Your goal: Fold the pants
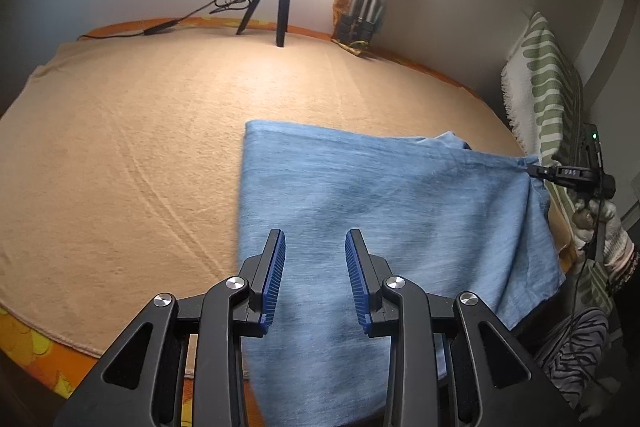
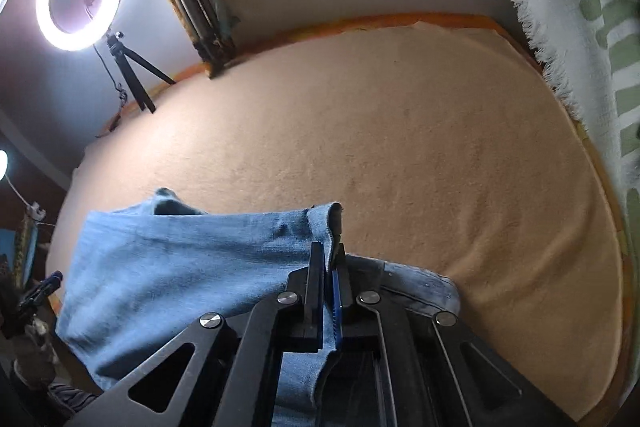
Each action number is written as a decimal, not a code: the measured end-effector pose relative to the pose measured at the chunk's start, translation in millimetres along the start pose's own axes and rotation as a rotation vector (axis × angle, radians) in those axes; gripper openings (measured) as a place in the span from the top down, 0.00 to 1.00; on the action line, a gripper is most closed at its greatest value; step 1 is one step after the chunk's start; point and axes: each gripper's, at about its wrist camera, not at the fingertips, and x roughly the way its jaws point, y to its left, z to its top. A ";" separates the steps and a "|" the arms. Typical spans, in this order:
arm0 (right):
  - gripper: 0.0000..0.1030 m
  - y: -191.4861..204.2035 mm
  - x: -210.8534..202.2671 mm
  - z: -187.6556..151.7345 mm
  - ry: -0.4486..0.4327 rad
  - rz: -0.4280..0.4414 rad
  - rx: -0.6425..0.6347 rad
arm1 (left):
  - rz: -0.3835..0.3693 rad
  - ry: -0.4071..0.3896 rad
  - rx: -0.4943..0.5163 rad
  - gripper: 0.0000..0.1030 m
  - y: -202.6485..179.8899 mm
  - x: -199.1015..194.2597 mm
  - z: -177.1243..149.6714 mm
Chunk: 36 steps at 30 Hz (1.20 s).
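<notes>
Now the blue pants [image 1: 380, 195] lie partly folded on the bed's orange blanket [image 1: 140, 131], near its front edge, long axis running left to right. My right hand-held gripper [image 2: 330, 259] pinches their right end. My left hand-held gripper [image 1: 316, 239] hovers wide over their near-left part, nothing between its fingers.

Matte black plastic left gripper [image 1: 315, 245] with triangular cut-outs in its angled link arms; round silver screw heads at the pivots; ribbed blue pads [image 1: 276, 271] lining both fingers; same black, silver-screwed build on the right gripper [image 2: 329, 269], a blue pad edge showing; pale patterned knit sleeve [image 1: 618, 239] at the right wrist; thin black cable [image 1: 576, 291] hanging below.
</notes>
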 end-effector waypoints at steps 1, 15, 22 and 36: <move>0.94 -1.5 -1.2 0.6 0.005 0.027 0.013 | 0.002 -0.001 0.001 0.71 0.5 -0.7 -0.6; 0.68 6.9 -69.8 -108.1 0.140 0.112 0.057 | -0.041 0.018 0.055 0.72 -20.3 -1.3 -0.6; 0.68 0.5 -64.2 -140.6 0.199 0.112 0.121 | -0.057 0.019 0.070 0.71 -28.9 -1.8 -0.9; 0.99 7.0 -69.1 -150.9 0.167 0.076 0.140 | -0.020 0.019 0.033 0.72 -13.0 -6.5 -6.4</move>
